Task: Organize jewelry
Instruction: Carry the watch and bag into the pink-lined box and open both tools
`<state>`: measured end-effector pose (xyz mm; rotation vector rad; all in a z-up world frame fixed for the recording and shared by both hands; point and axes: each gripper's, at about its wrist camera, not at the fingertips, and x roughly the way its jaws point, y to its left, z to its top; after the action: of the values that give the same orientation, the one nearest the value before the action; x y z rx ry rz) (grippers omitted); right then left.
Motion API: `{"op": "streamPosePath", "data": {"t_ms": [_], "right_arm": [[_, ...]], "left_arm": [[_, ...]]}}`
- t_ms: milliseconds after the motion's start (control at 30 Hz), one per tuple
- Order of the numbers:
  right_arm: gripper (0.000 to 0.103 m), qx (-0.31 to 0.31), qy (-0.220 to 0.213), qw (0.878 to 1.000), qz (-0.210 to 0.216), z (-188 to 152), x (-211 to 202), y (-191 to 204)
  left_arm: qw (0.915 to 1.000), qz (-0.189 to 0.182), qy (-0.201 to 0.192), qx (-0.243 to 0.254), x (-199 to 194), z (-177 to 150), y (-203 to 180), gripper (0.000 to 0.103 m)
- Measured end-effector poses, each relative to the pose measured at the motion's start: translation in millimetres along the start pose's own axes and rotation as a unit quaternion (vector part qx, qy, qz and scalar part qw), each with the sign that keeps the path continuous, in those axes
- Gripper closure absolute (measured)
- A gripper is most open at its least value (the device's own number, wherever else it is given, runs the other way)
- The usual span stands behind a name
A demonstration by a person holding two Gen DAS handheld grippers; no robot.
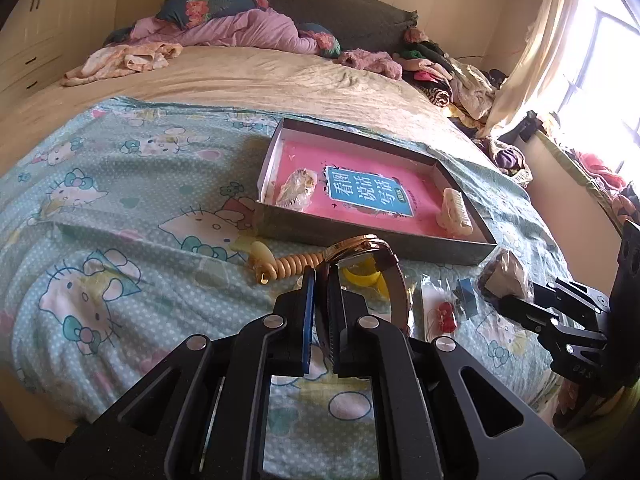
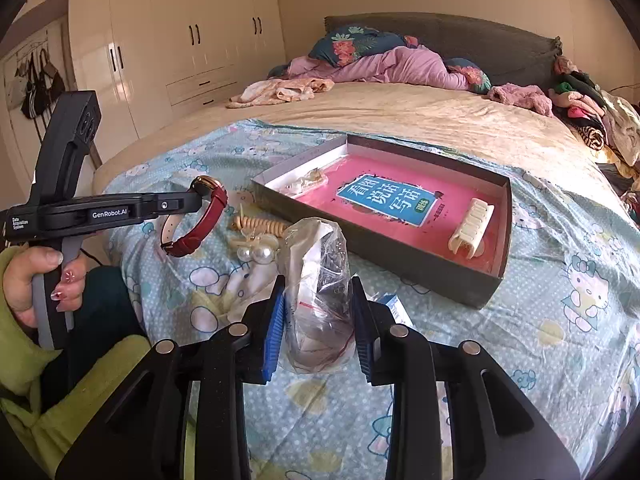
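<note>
Two pieces of jewelry were off the bed, one in each pair of tongs. The left tongs [image 1: 320,280] were clenched on the strap of a wristwatch [image 2: 200,216], whose gold case sat at their tips while the red band looped down beneath them. The right tongs [image 2: 318,308] gripped a clear plastic bag [image 2: 320,280] of small jewelry, their blue pads pressing its sides. Just beyond the left tongs lay a coiled beige hair tie [image 1: 288,264], and a pearl clip [image 2: 256,250] rested on the cartoon-cat bedsheet [image 1: 120,184] between the two tongs. Near the right tongs a small packet with a red piece [image 1: 442,316] lay on the sheet. Farther ahead of both tongs stood a shallow box [image 2: 400,256] with a pink book in its bottom, holding a cream hair claw [image 2: 470,226] and another small clear bag [image 1: 296,188].
</note>
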<state>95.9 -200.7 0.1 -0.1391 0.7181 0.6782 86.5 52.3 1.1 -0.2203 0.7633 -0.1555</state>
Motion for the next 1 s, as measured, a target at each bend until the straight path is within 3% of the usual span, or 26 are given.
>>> {"op": "streamPosePath", "data": {"t_ms": [700,1000], "right_arm": [[0.074,0.024,-0.044,0.998,-0.025,48,24,-42],[0.074,0.042,-0.035,0.998,-0.041,56,44,-61]], "left_arm": [[0.9998,-0.011,-0.003,0.016,44,60,-17,0.102],[0.9996,-0.010,0.011,0.024,73,79,-25,0.102]]}}
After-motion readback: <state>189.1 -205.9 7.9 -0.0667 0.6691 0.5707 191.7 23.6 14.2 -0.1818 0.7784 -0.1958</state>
